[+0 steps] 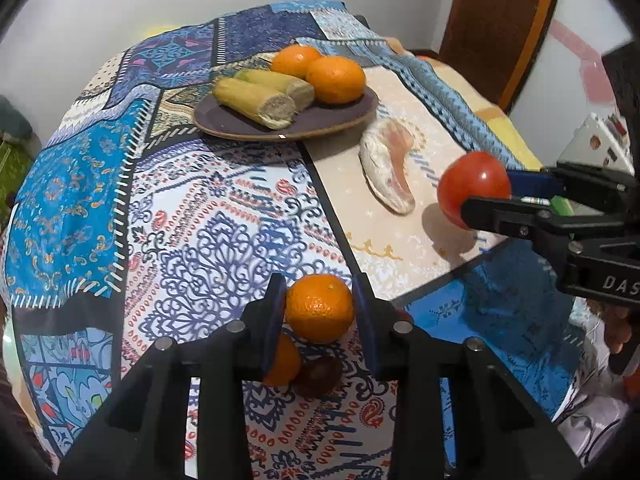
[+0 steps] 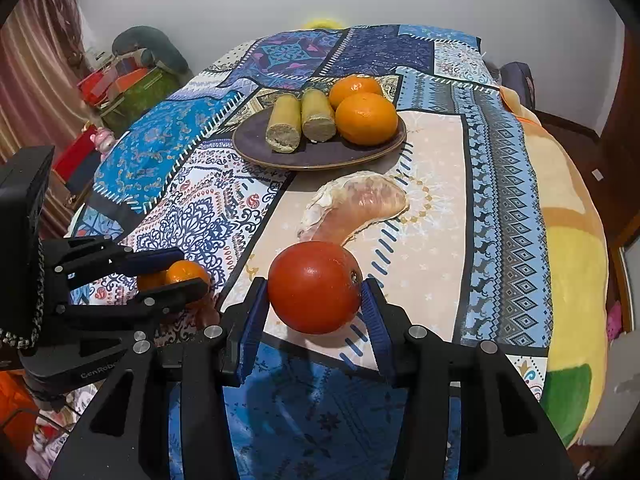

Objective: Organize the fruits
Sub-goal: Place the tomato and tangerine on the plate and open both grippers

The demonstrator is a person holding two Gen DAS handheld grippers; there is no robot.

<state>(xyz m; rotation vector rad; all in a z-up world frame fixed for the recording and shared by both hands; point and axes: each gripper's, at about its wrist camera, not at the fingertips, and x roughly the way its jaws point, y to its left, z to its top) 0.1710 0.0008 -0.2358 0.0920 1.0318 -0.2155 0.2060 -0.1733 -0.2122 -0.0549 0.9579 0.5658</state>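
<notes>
With our left gripper (image 1: 320, 312) clenched on an orange (image 1: 319, 307) and our right gripper (image 2: 316, 304) clenched on the tomato (image 2: 315, 287), both above the tabletop (image 2: 432, 240), we should set them gently in the plate's (image 2: 256, 148) free front space.

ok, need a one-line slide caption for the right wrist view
Right gripper holds a tomato above the patterned cloth, plate of fruit ahead.
</notes>
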